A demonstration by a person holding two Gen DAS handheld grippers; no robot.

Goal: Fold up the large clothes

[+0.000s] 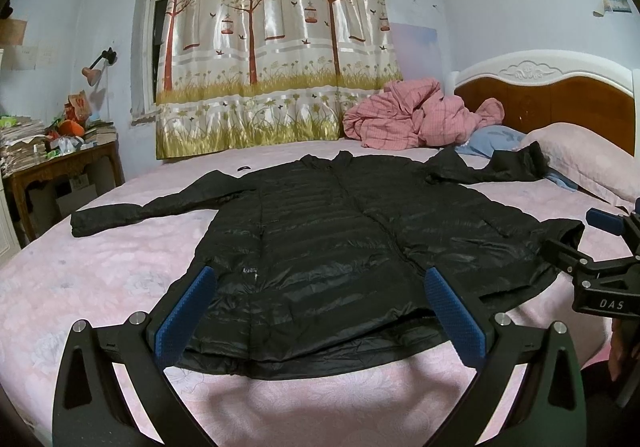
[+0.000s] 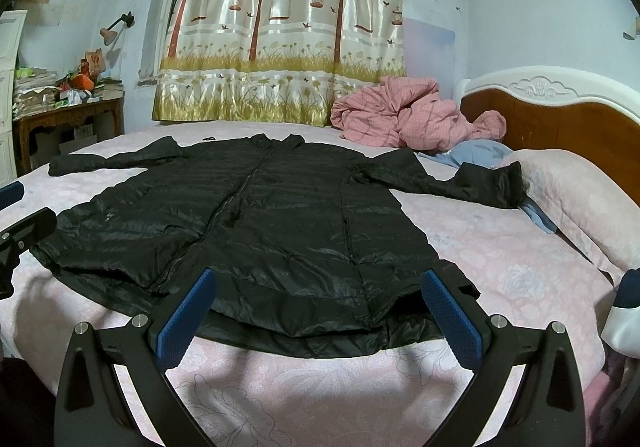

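A long black quilted down jacket (image 1: 320, 247) lies flat and face up on the pink bed, hem towards me, both sleeves spread out sideways; it also shows in the right wrist view (image 2: 260, 223). My left gripper (image 1: 320, 287) is open and empty, hovering over the left part of the hem. My right gripper (image 2: 320, 287) is open and empty, over the right part of the hem. The right gripper also shows at the right edge of the left wrist view (image 1: 600, 247). The right sleeve's cuff (image 2: 492, 183) rests against a pillow.
The pink bedsheet (image 1: 100, 287) covers the bed. A crumpled pink checked quilt (image 1: 404, 119) and a pink pillow (image 1: 588, 159) lie by the headboard (image 1: 552, 99). A cluttered wooden table (image 1: 52, 163) stands at the left, and a tree-print curtain (image 1: 272, 47) hangs behind.
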